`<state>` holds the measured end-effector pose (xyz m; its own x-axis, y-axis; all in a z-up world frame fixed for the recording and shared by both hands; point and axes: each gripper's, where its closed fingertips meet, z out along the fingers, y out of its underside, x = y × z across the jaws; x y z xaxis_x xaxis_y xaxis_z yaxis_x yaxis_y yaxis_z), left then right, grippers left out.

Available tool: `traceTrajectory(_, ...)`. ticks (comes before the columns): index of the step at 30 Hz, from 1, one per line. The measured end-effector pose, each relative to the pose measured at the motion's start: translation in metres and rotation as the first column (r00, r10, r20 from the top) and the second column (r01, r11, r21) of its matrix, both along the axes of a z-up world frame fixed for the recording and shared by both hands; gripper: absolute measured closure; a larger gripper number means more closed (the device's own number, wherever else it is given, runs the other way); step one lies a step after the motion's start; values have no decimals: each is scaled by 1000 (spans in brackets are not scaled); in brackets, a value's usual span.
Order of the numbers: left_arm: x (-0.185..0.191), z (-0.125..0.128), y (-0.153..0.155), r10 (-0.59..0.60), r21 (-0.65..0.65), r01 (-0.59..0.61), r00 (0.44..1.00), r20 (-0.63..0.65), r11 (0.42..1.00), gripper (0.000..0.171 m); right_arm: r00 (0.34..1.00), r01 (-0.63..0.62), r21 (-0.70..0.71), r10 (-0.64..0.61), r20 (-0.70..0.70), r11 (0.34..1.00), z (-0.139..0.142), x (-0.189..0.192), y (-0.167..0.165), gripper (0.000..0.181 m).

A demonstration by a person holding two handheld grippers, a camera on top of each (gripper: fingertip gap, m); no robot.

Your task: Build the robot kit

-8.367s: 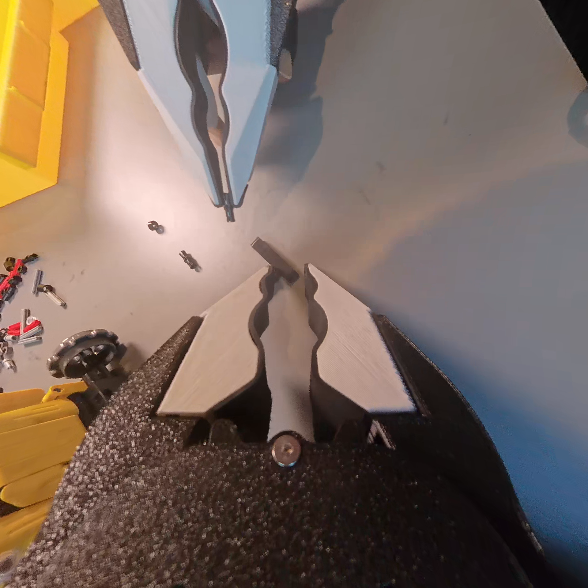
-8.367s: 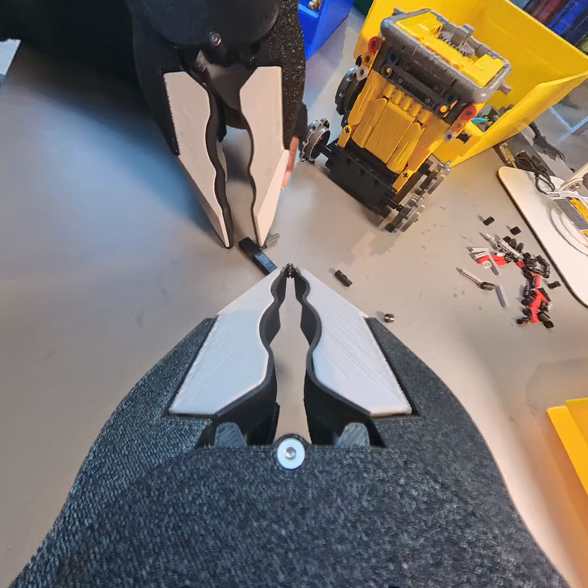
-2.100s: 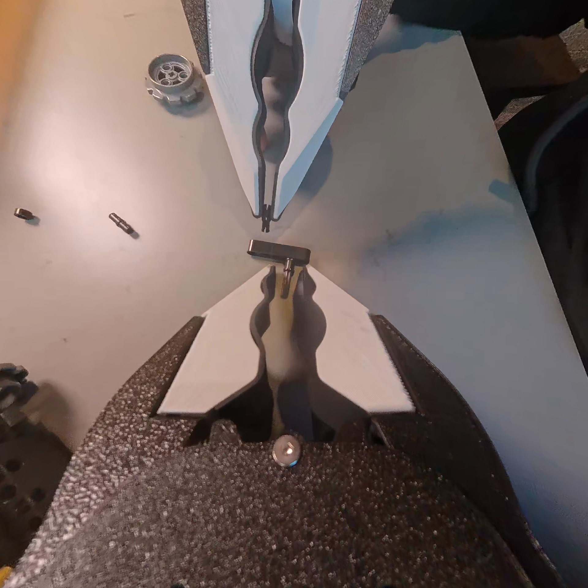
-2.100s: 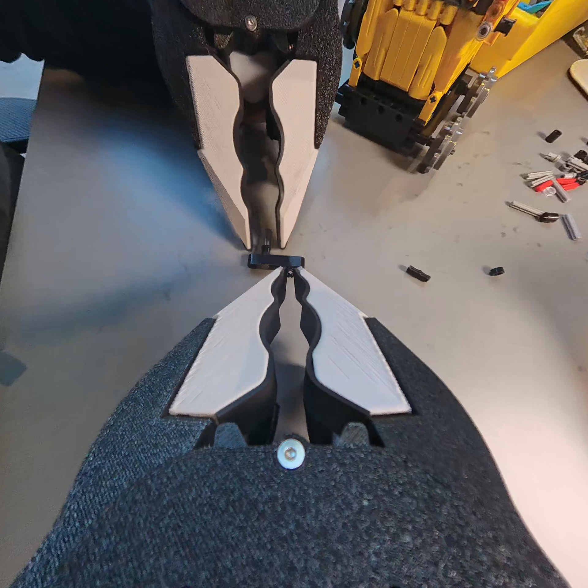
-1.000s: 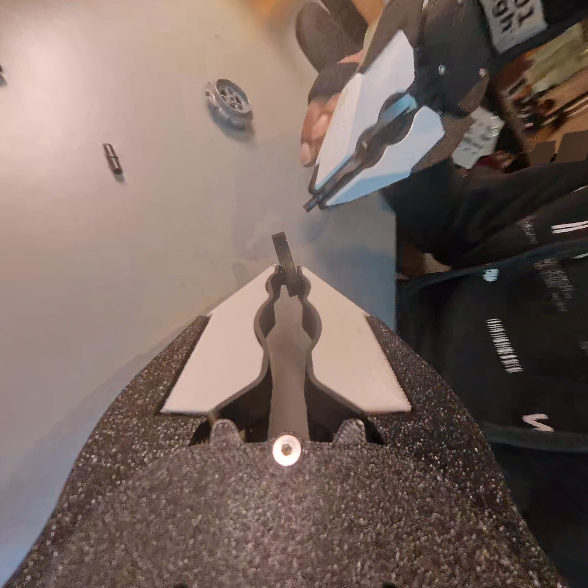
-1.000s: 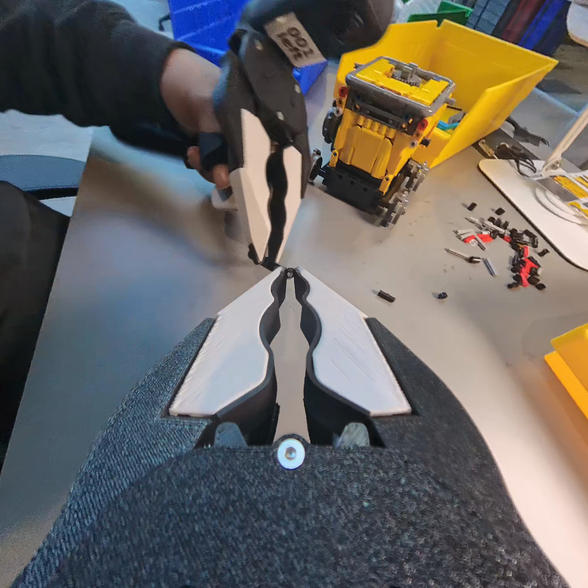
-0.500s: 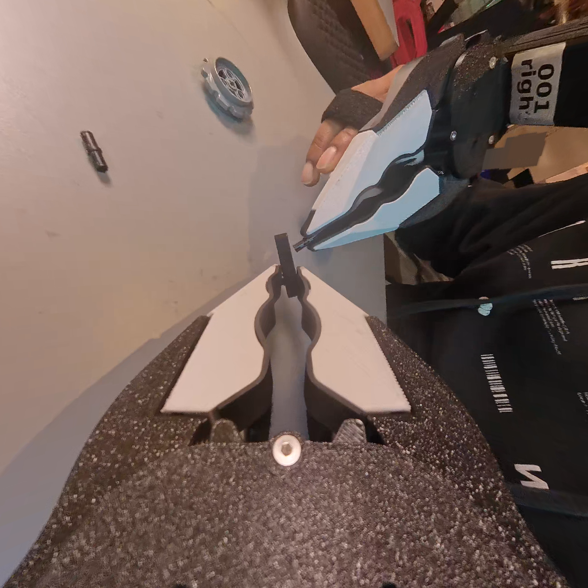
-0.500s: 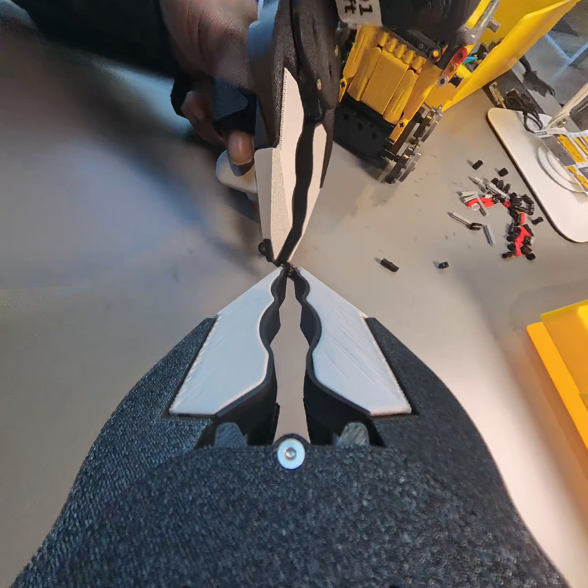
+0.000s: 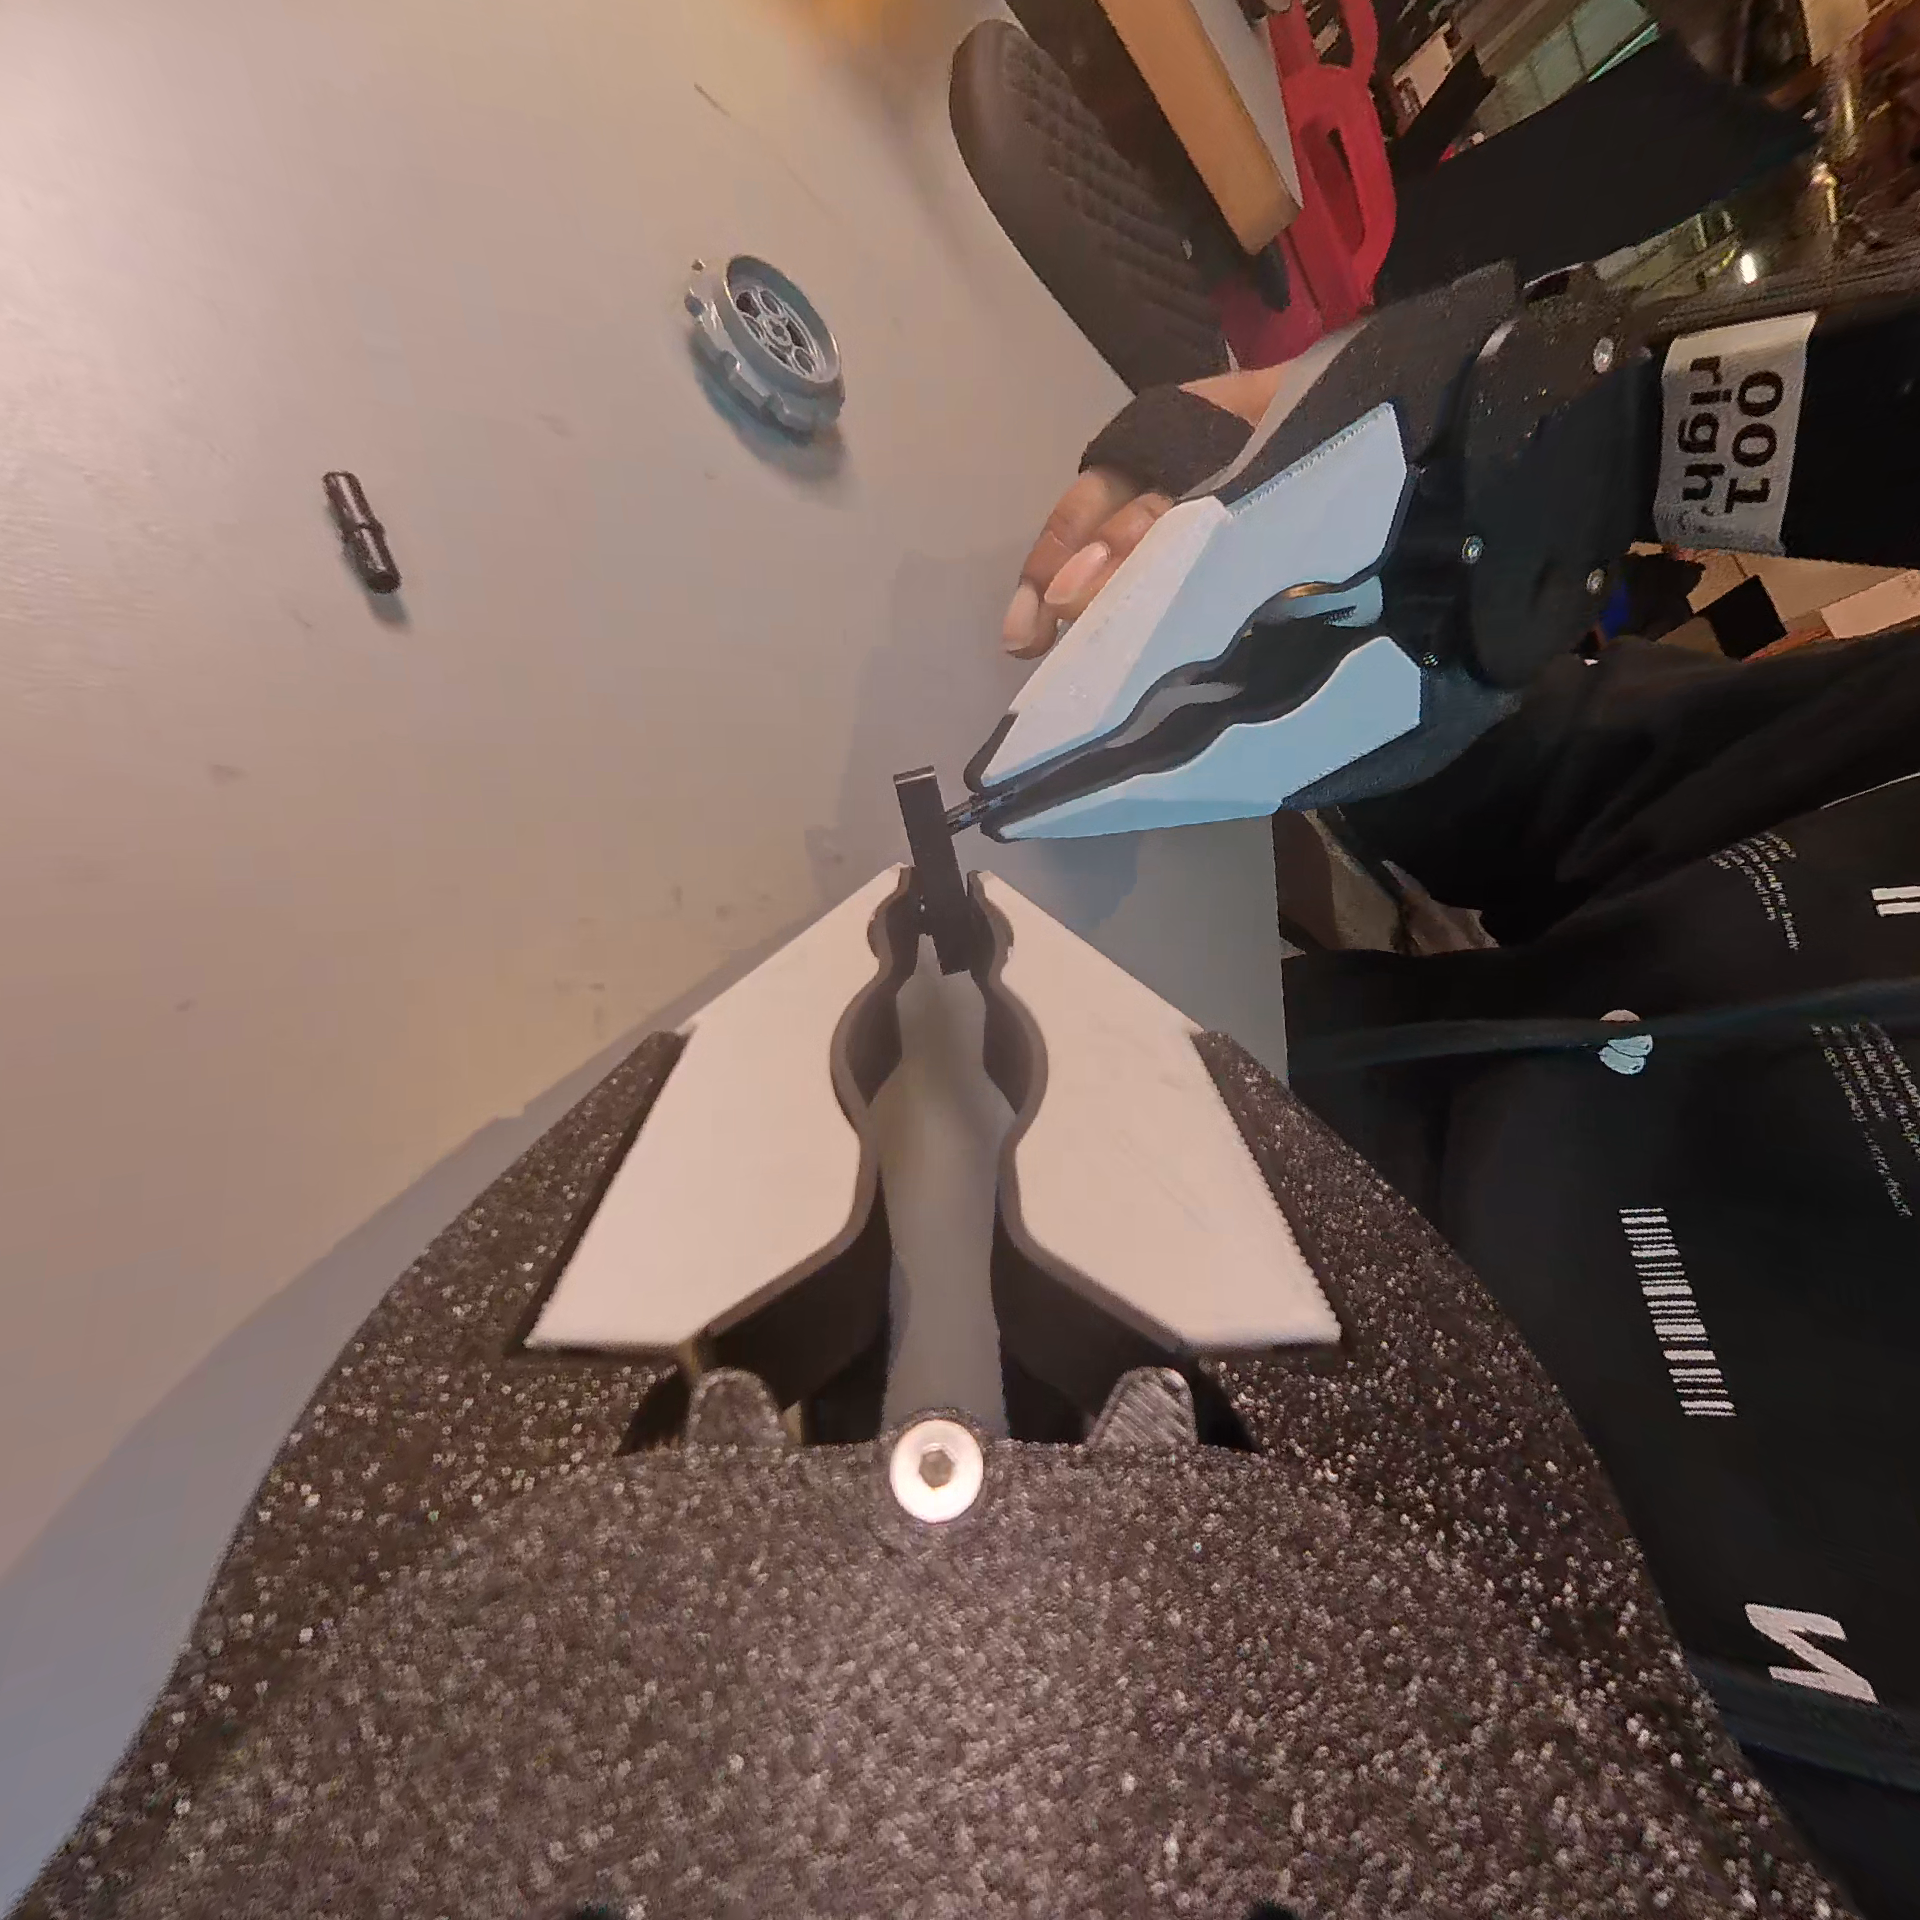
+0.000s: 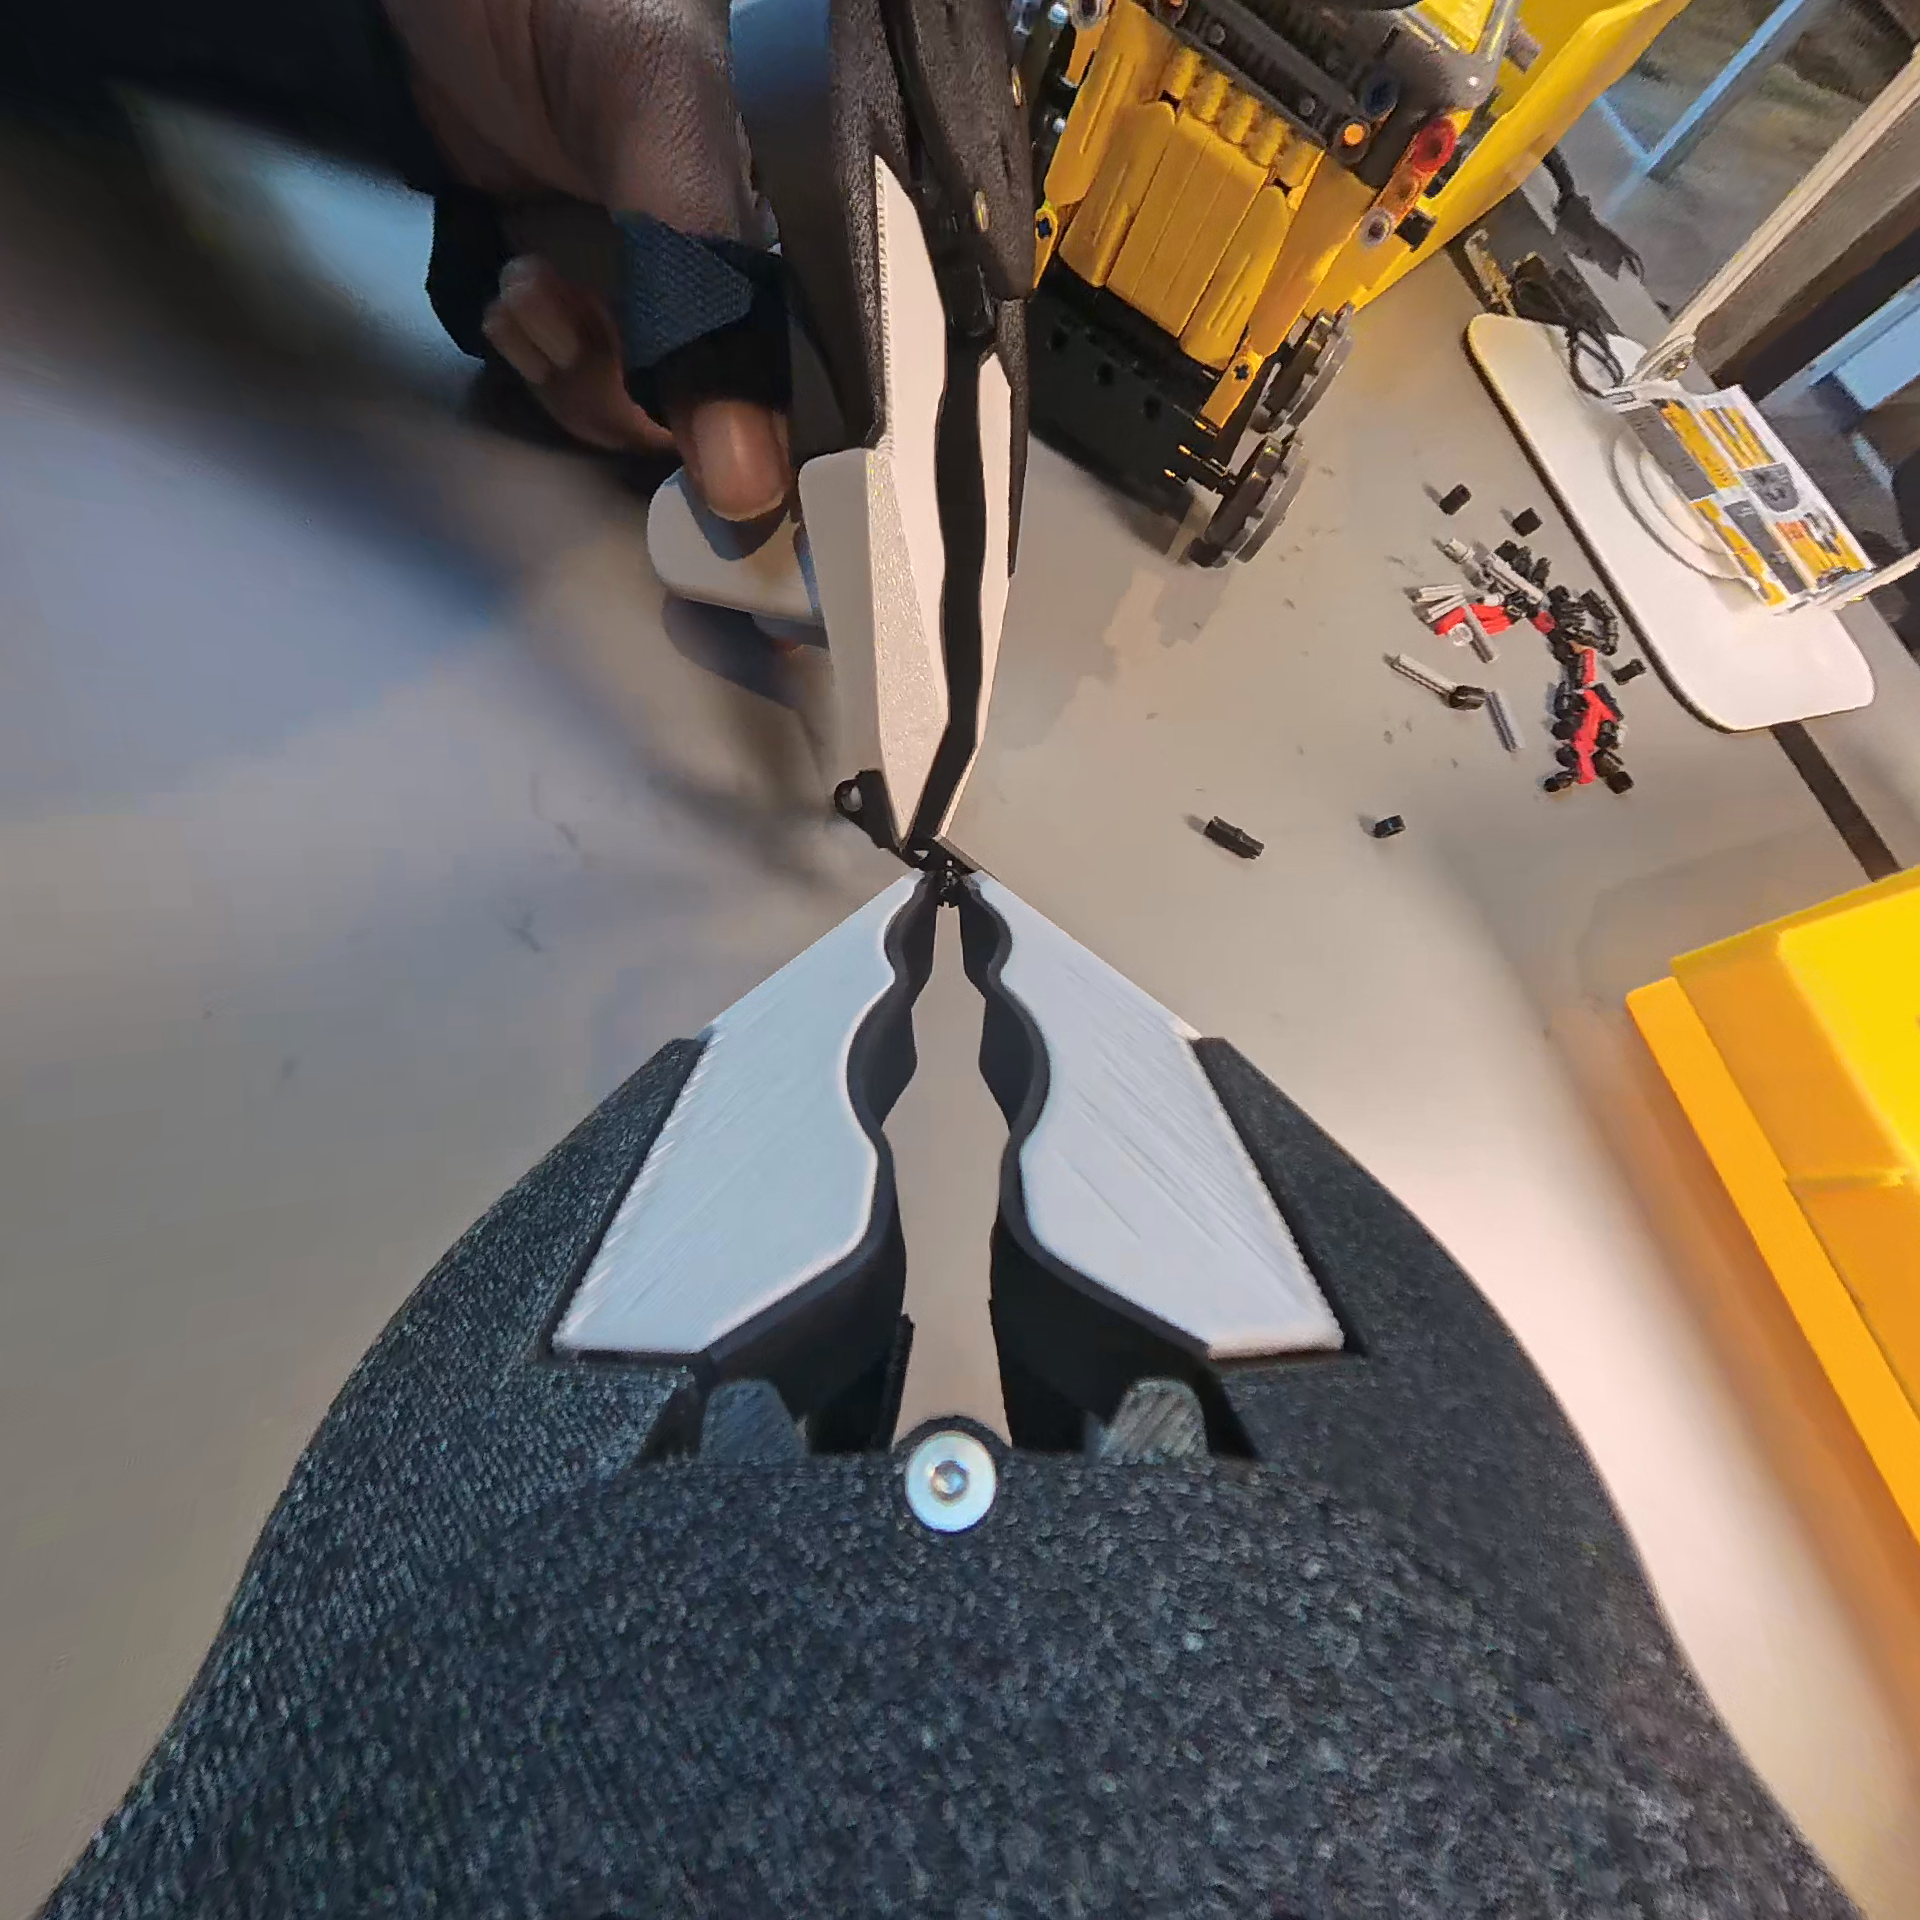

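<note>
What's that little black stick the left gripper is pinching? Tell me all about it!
The little black bar looks like a flat plastic building-toy piece. The left gripper is shut on its lower end, so it stands up past the fingertips, held in the air above the grey table. In the right wrist view a small hole shows at one end. The right gripper presses a thin black pin against its side near the top.

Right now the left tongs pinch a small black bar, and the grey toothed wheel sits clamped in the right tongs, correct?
Not quite. In the left wrist view the grey toothed wheel lies loose on the table; the right tongs pinch a thin black pin. The left tongs do pinch the small black bar.
</note>
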<state>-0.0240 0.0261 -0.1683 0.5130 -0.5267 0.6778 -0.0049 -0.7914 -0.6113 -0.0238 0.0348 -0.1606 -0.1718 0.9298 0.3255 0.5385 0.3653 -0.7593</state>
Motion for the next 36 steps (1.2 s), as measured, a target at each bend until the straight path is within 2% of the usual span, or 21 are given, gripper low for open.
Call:
traceTrajectory(7,-2,2,1,32,13,-32,999,-1,999,166,997,67,-8,-67,-40,998,1,-2,0,177)
traceTrajectory(13,-6,6,2,63,38,-64,998,4,997,165,978,183,-127,-194,-80,975,5,-7,2,178)
traceTrajectory(16,-7,11,0,75,57,-77,997,34,995,165,972,180,-217,-208,-110,959,10,-8,1,178)
traceTrajectory(23,-8,20,-4,122,112,-127,991,50,986,165,968,173,-207,-206,-146,963,17,-8,-4,178)
traceTrajectory(29,-10,28,-5,175,145,-183,982,65,972,165,949,177,-287,-241,-205,941,27,-12,-5,178)
traceTrajectory(32,-12,31,-3,211,184,-214,977,35,959,166,938,218,-281,-280,-205,935,29,-14,-2,178)
traceTrajectory(36,-16,38,-3,250,246,-246,968,14,937,165,922,215,-363,-311,-230,907,37,-17,-4,178)
